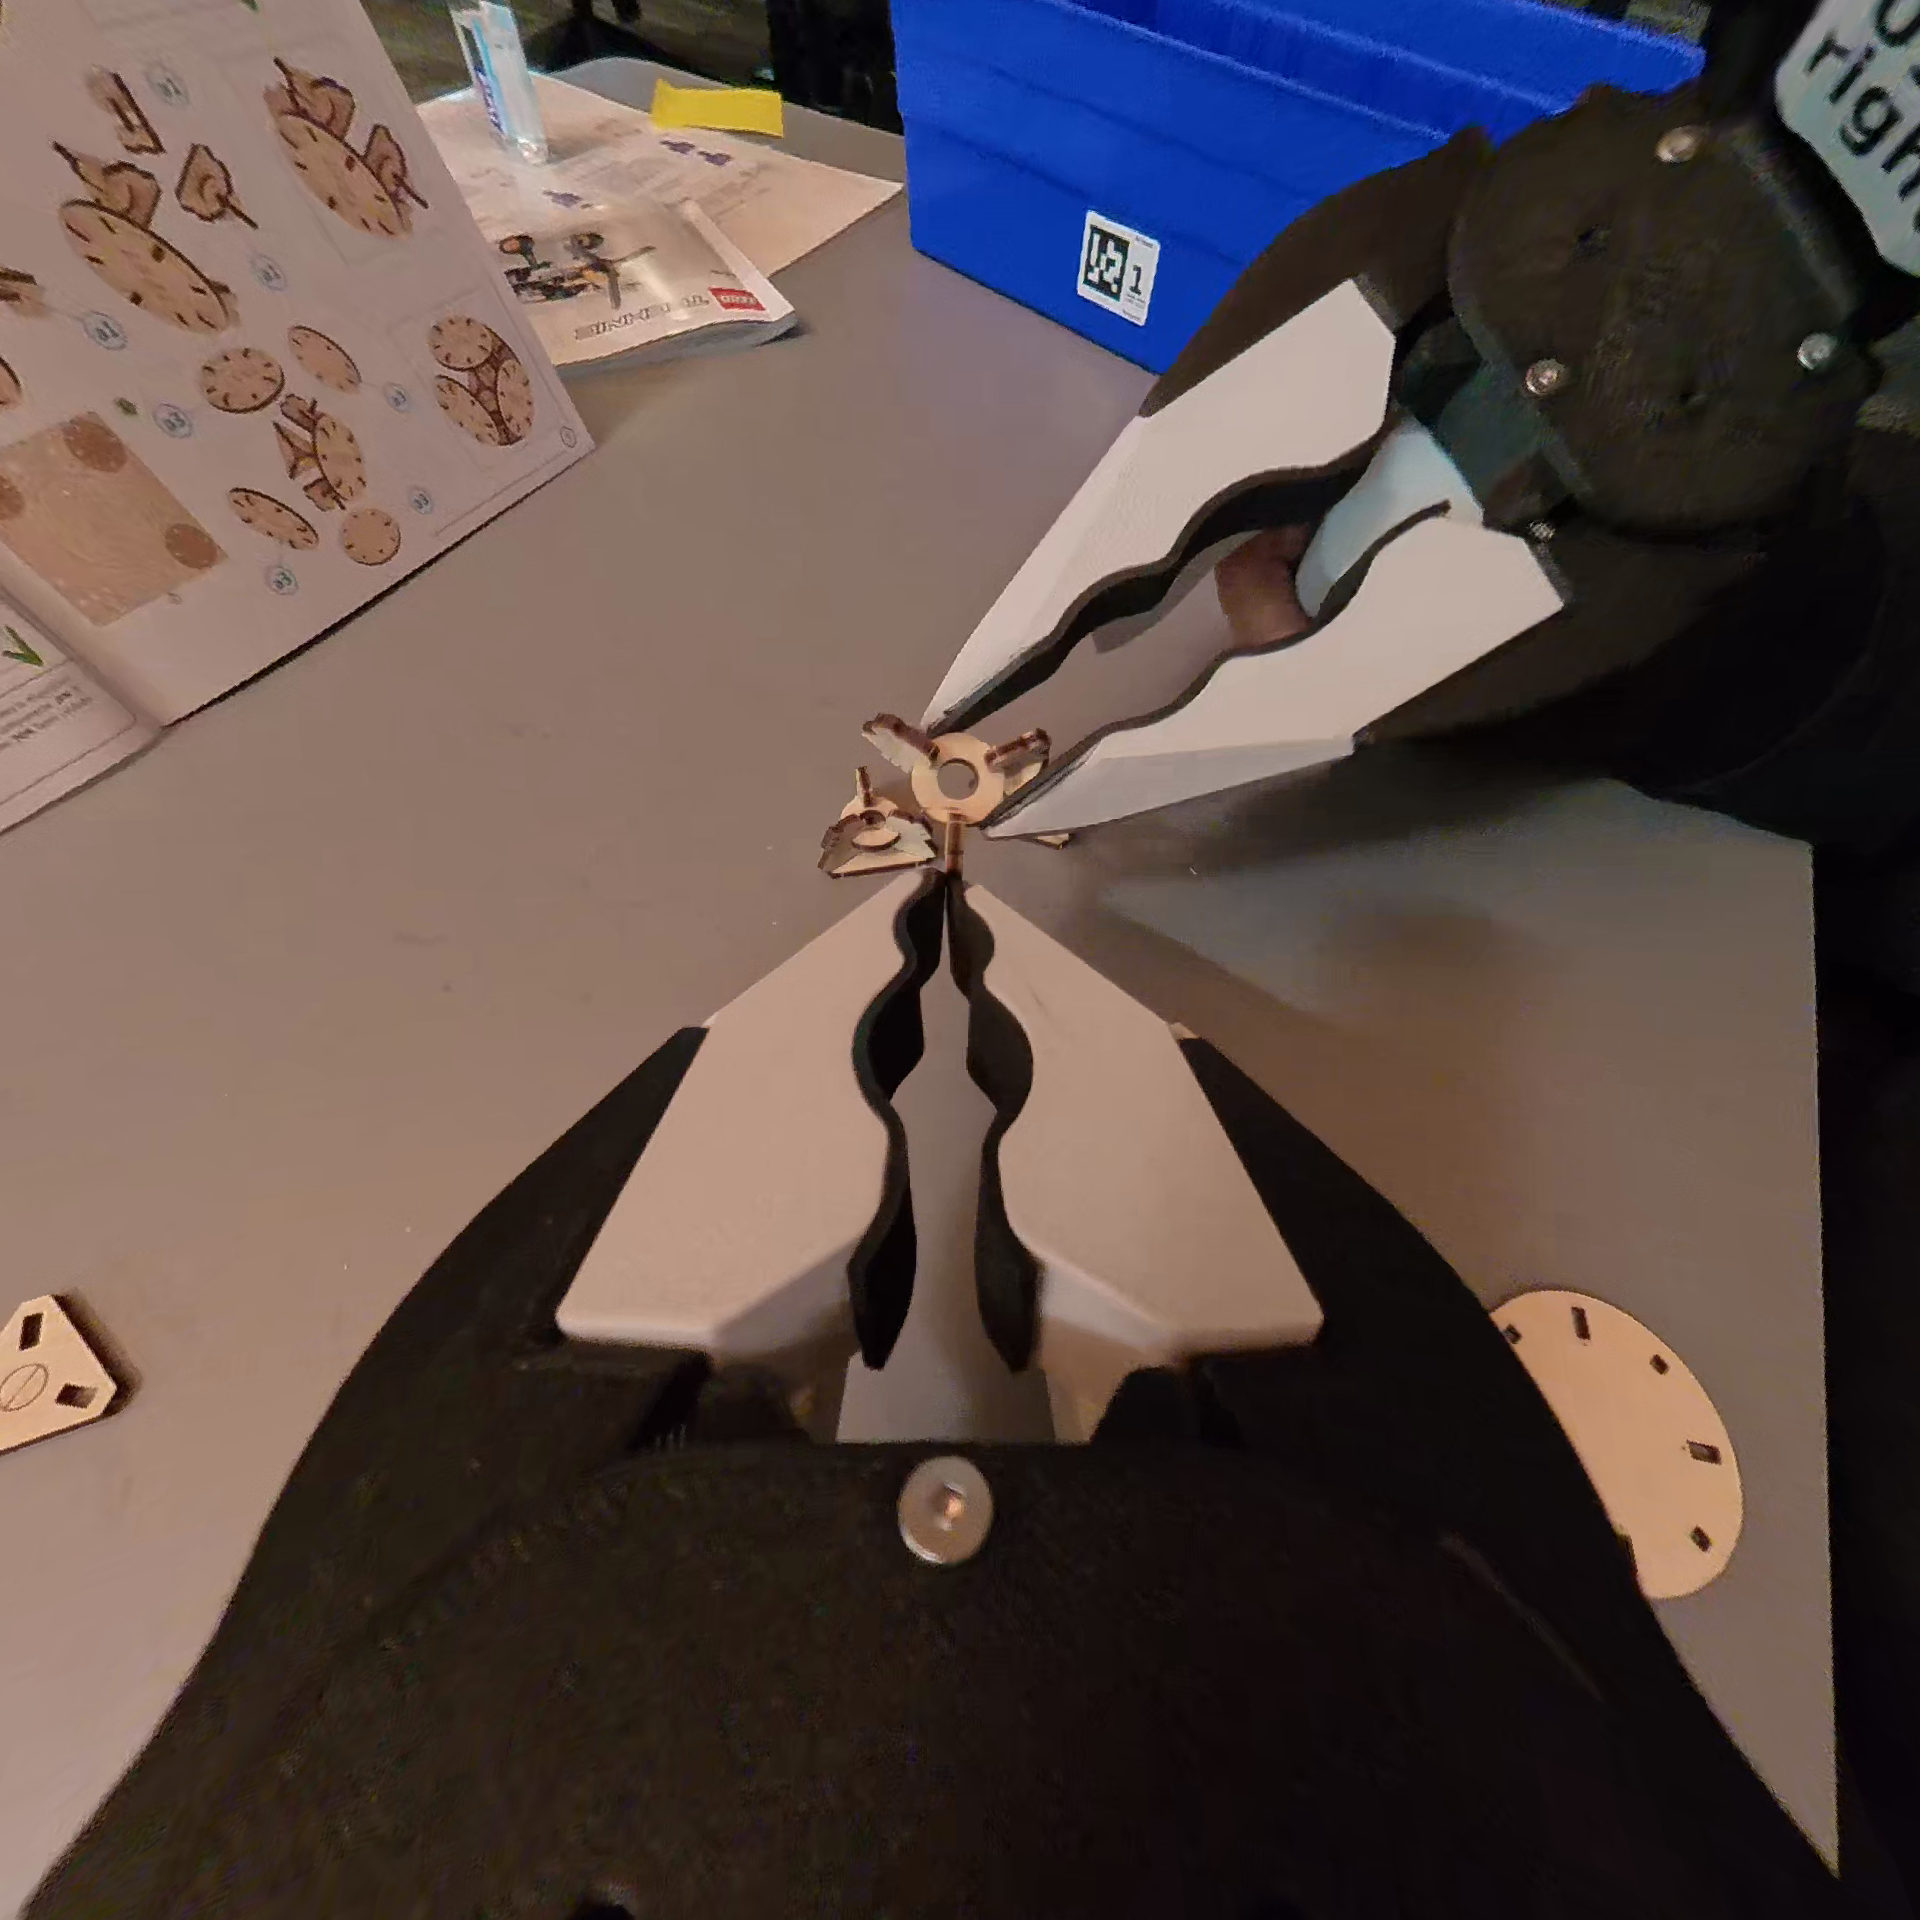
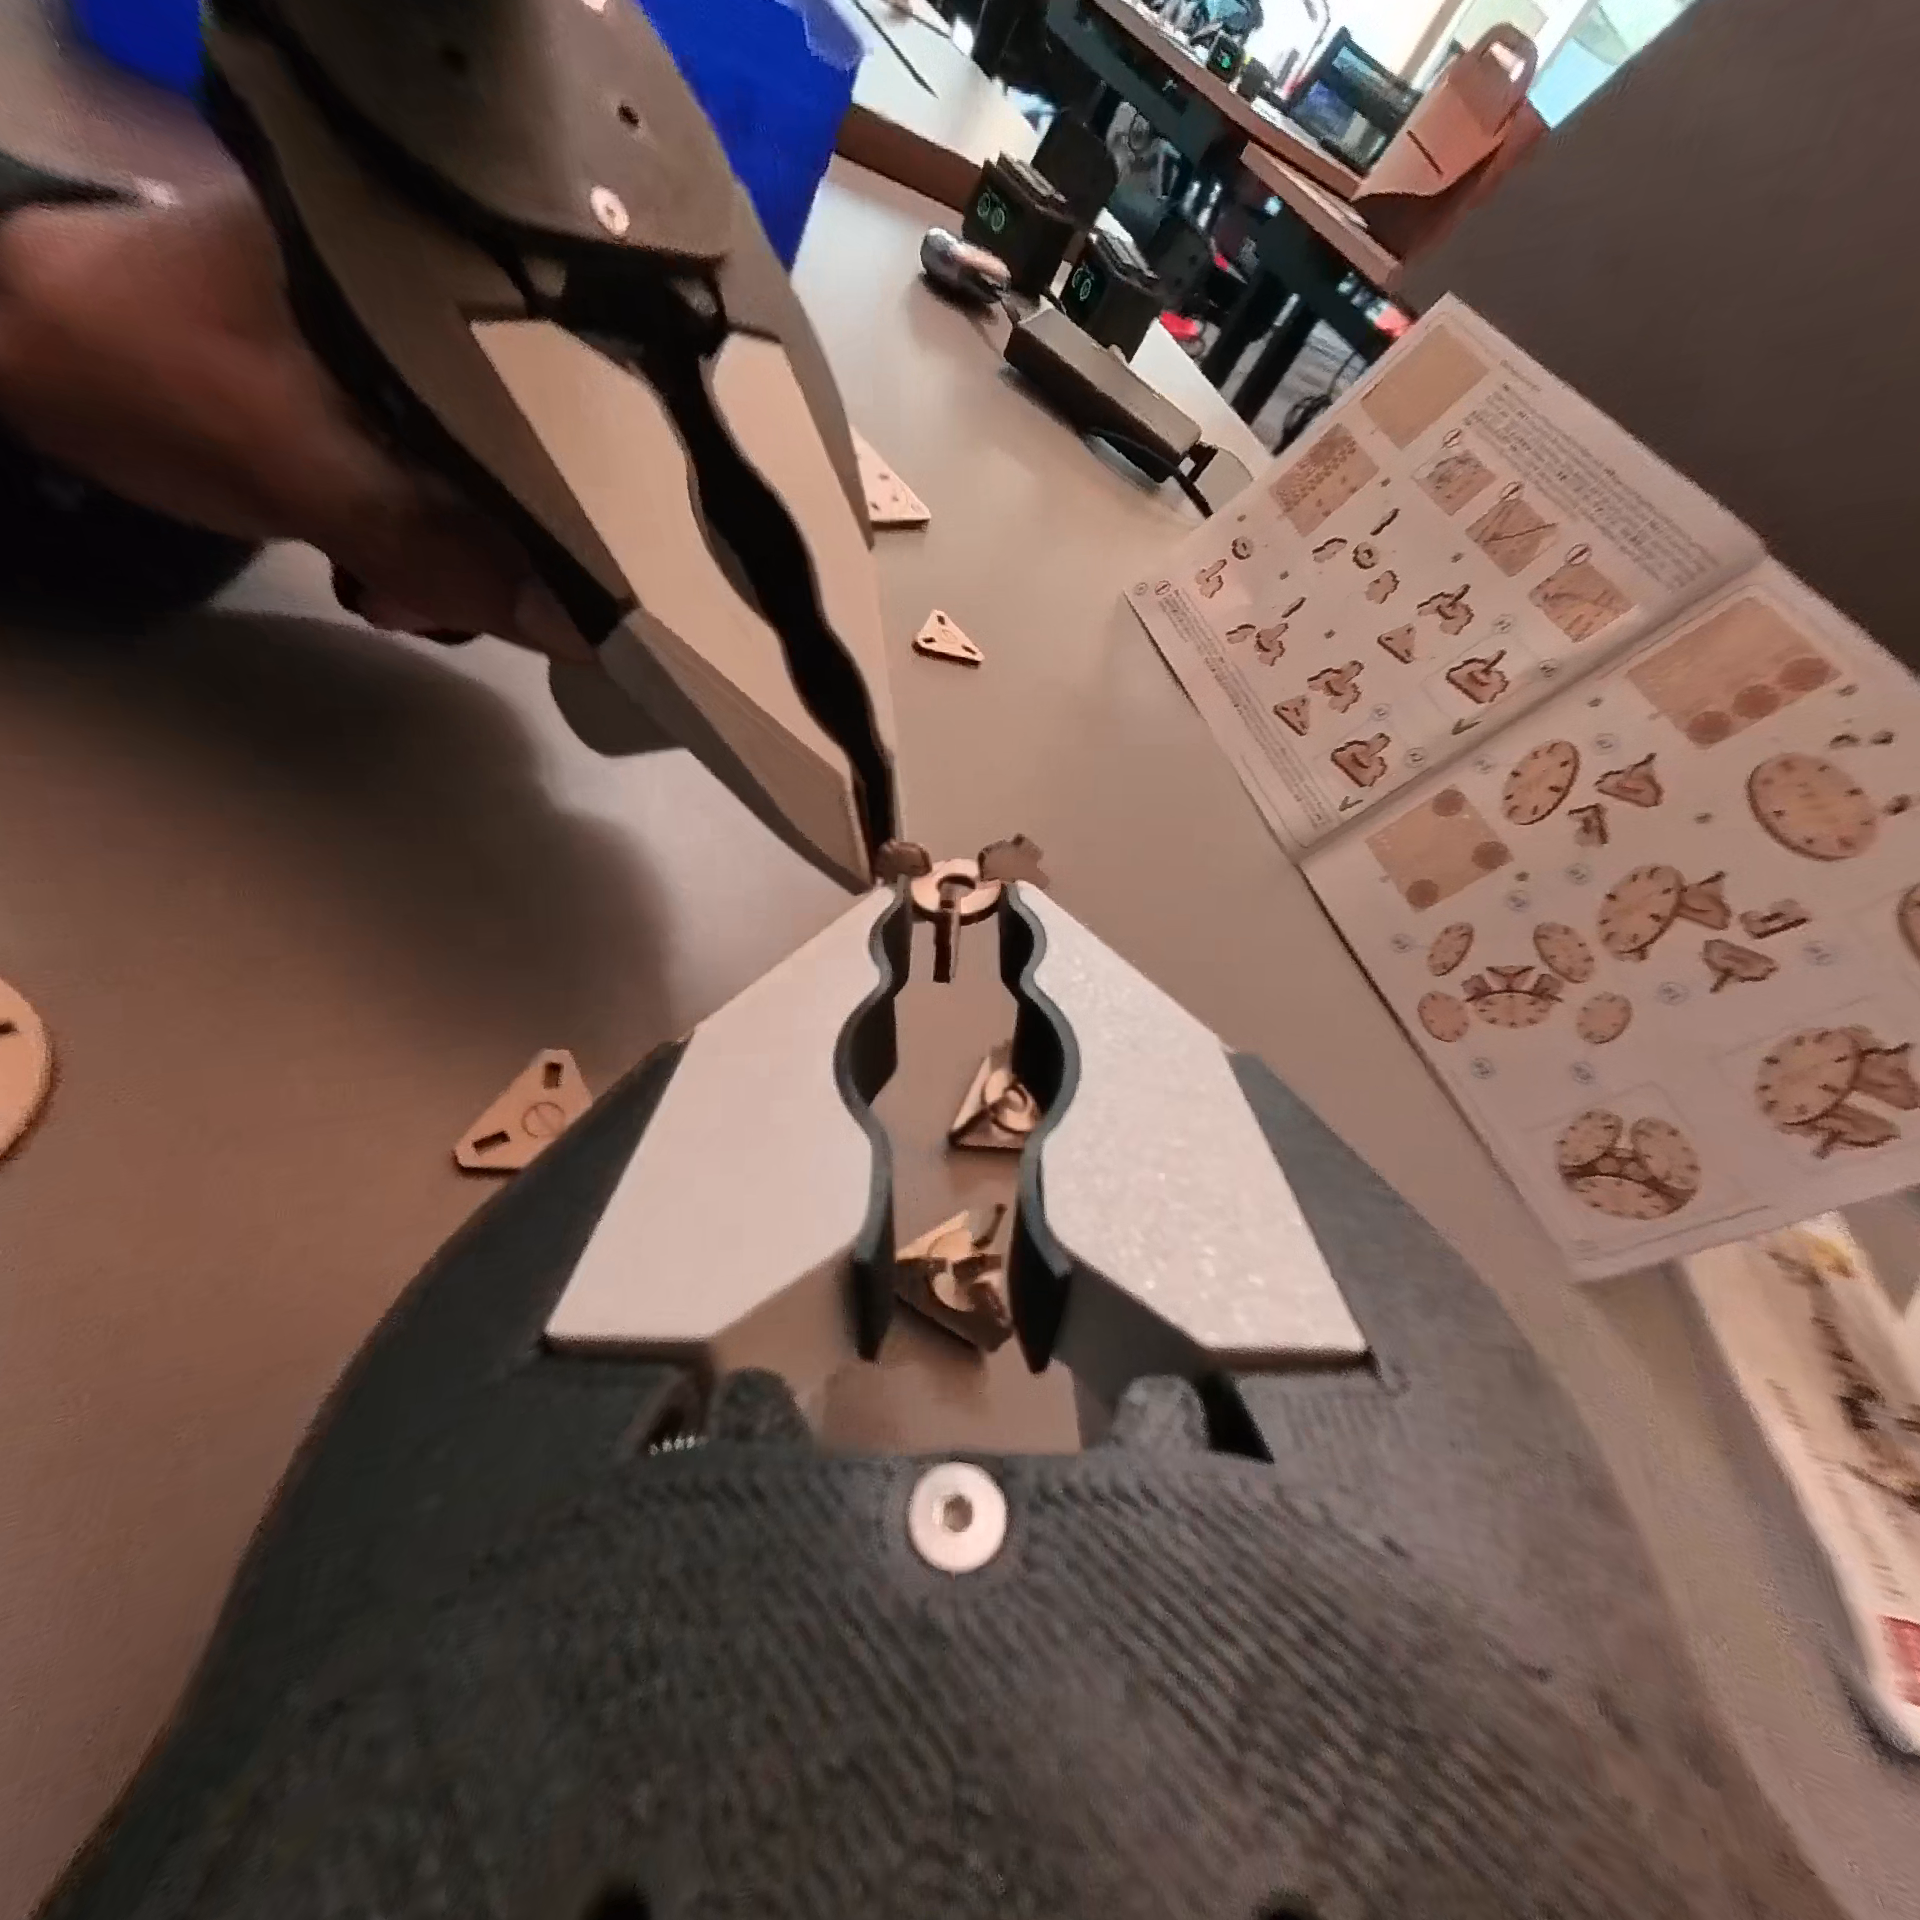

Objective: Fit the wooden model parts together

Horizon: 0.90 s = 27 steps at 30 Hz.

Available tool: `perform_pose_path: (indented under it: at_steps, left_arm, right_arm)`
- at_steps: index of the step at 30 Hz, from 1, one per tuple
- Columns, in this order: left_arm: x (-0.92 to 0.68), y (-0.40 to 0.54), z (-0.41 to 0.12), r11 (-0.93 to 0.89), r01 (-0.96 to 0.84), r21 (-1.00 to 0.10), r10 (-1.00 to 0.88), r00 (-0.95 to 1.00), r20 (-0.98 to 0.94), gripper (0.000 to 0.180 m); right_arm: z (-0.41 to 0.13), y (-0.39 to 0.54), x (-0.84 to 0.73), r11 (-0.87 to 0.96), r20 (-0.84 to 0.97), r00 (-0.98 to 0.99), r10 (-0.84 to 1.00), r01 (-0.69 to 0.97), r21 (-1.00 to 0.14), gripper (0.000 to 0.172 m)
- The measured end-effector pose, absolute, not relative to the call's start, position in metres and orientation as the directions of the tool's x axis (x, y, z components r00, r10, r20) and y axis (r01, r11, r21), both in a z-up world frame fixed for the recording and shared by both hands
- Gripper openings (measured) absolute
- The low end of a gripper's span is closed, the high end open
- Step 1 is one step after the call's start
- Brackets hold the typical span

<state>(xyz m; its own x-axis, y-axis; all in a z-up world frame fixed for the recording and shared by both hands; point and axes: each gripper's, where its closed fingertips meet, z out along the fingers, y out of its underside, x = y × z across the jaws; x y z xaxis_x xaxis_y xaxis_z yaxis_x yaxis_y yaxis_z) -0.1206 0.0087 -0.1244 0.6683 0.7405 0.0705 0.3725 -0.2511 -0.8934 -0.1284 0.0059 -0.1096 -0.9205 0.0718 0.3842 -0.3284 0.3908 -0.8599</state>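
Observation:
My right gripper (image 2: pixel 951 902) is shut on a small wooden ring (image 2: pixel 951 891) that has leaf-shaped pieces slotted around its rim. In the left wrist view the right gripper (image 1: pixel 961 779) reaches in from the upper right and holds the ring (image 1: pixel 954 781) above the grey table (image 1: pixel 623 727). My left gripper (image 1: pixel 951 881) is shut on a thin wooden leaf piece (image 1: pixel 953 844), whose far end meets the ring's rim. In the right wrist view the left gripper (image 2: pixel 878 860) comes in from the upper left with that piece (image 2: pixel 902 858) at its tips, against the ring.
A triangular wooden sub-assembly (image 1: pixel 873 831) lies just left of the ring. A triangle plate (image 1: pixel 52 1371) and a slotted disc (image 1: pixel 1631 1444) lie near me. An instruction sheet (image 1: pixel 260 343), a booklet (image 1: pixel 644 281) and a blue bin (image 1: pixel 1143 156) stand behind. More wooden parts (image 2: pixel 525 1117) (image 2: pixel 951 1288) lie under the right gripper. The grippers are tip to tip, or close to it. About 15 cm separates my left fingertips from the slotted disc (image 1: pixel 1631 1444).

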Motion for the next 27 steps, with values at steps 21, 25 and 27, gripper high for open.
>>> perform_pose_path:
  at_steps: [21,25,27]
  left_arm:
    - [-0.12,0.01,-0.112,-0.127,0.373,-0.919,0.707,0.684,0.179,0.001]
    - [-0.118,0.01,-0.109,-0.129,0.376,-0.918,0.709,0.682,0.179,0.0]
    - [-0.118,0.01,-0.112,-0.157,0.385,-0.909,0.719,0.676,0.163,0.0]
  right_arm:
    - [-0.107,0.005,-0.128,0.336,0.183,-0.979,0.085,-0.145,-0.931,0.015]
    - [-0.105,0.005,-0.126,0.33,0.179,-0.98,0.082,-0.143,-0.933,0.015]
    - [-0.107,0.004,-0.126,0.344,0.205,-0.975,0.081,-0.166,-0.924,0.015]
